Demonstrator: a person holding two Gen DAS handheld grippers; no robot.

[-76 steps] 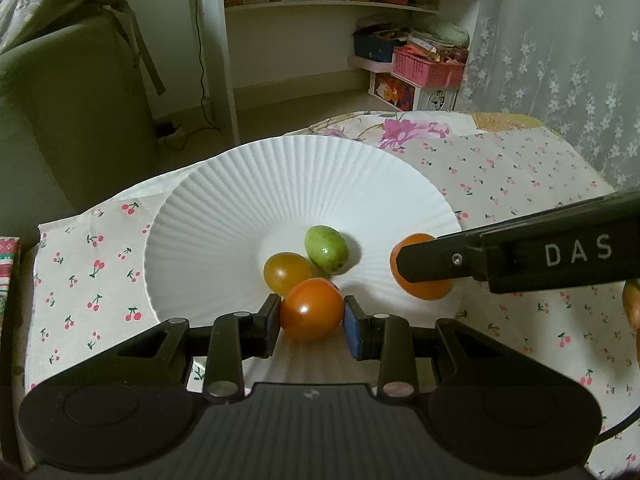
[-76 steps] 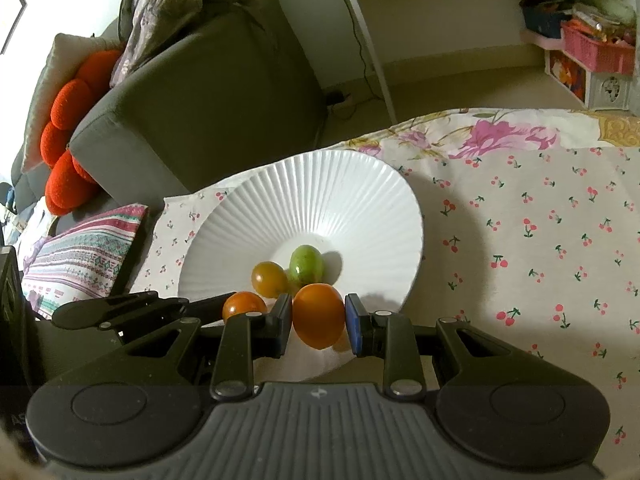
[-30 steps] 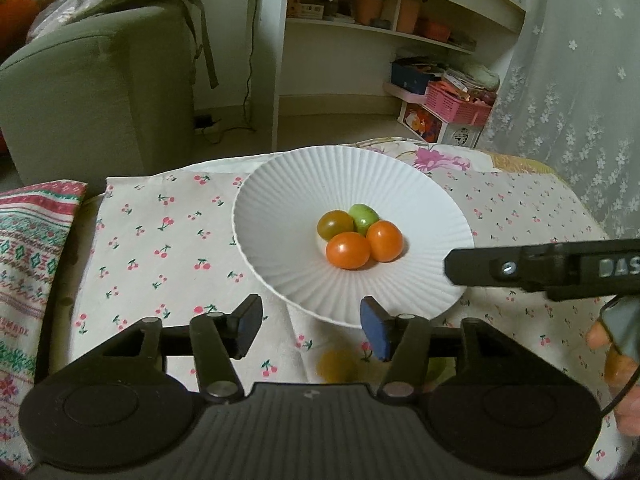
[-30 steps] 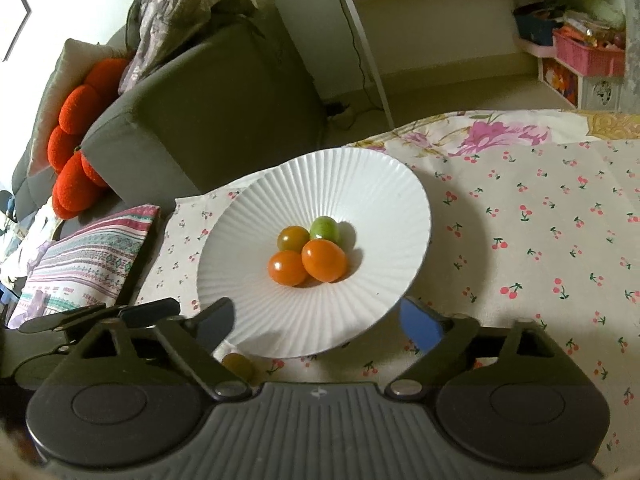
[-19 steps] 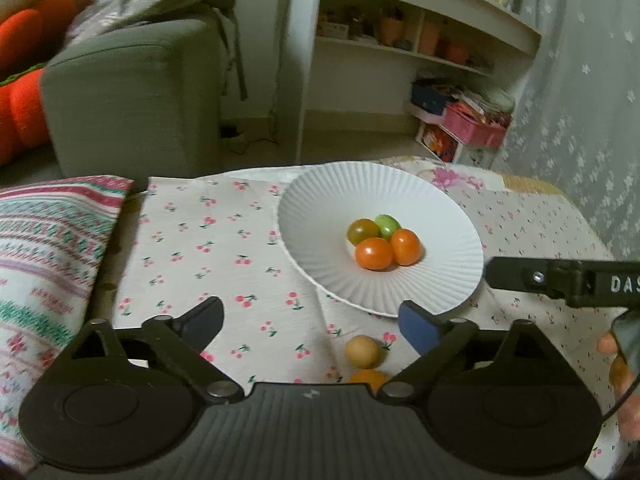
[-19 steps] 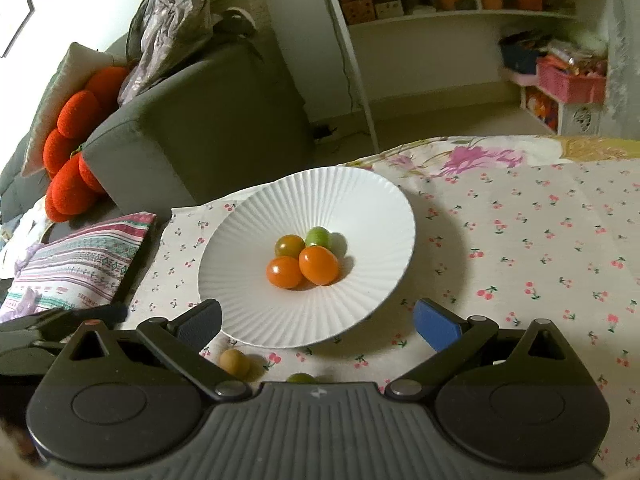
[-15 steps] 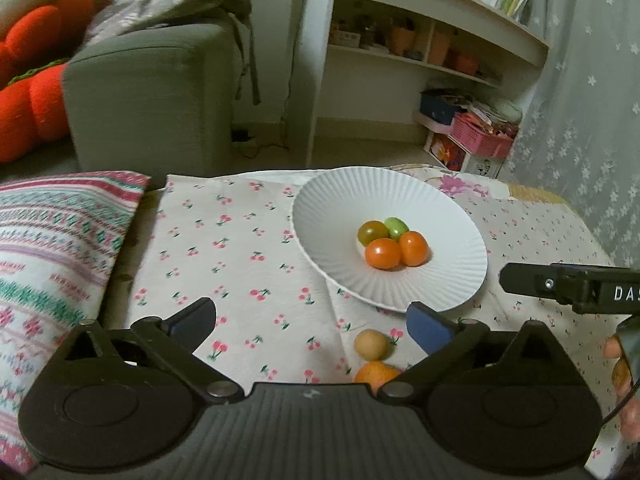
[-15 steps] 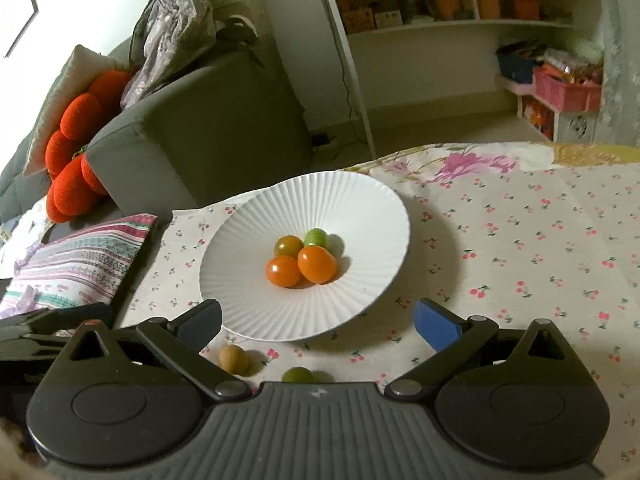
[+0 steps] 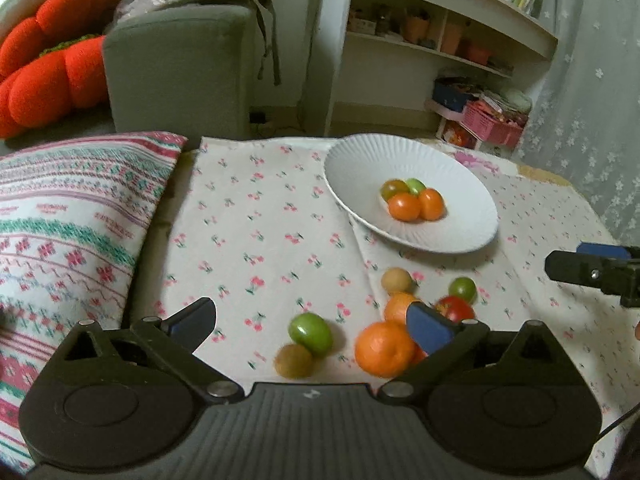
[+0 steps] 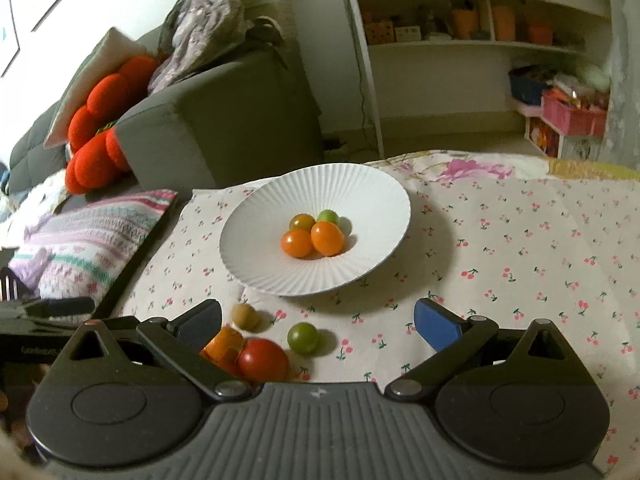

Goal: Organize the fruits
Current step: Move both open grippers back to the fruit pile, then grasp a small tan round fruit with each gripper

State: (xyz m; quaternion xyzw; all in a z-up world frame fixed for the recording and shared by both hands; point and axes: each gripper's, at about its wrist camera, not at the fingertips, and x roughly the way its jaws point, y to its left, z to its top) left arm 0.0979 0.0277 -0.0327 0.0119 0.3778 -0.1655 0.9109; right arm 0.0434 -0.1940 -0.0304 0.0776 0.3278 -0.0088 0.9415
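Spreading wide and gripping nothing, your left gripper (image 9: 310, 322) is hovering over loose fruit on the cherry-print cloth (image 9: 256, 240): a green fruit (image 9: 311, 334) and a brown one (image 9: 293, 360) are lying between its fingers, and an orange (image 9: 385, 347) is sitting beside the blue pad. Your right gripper (image 10: 316, 322) is likewise gaping empty, with a green tomato (image 10: 303, 337) between its fingers and a red tomato (image 10: 263, 359) by the left one. Only the left view is showing the green and brown pair. Both grippers are sitting farther back than a second ago, the white plate (image 10: 256, 256) keeping its four tomatoes (image 10: 312, 234).
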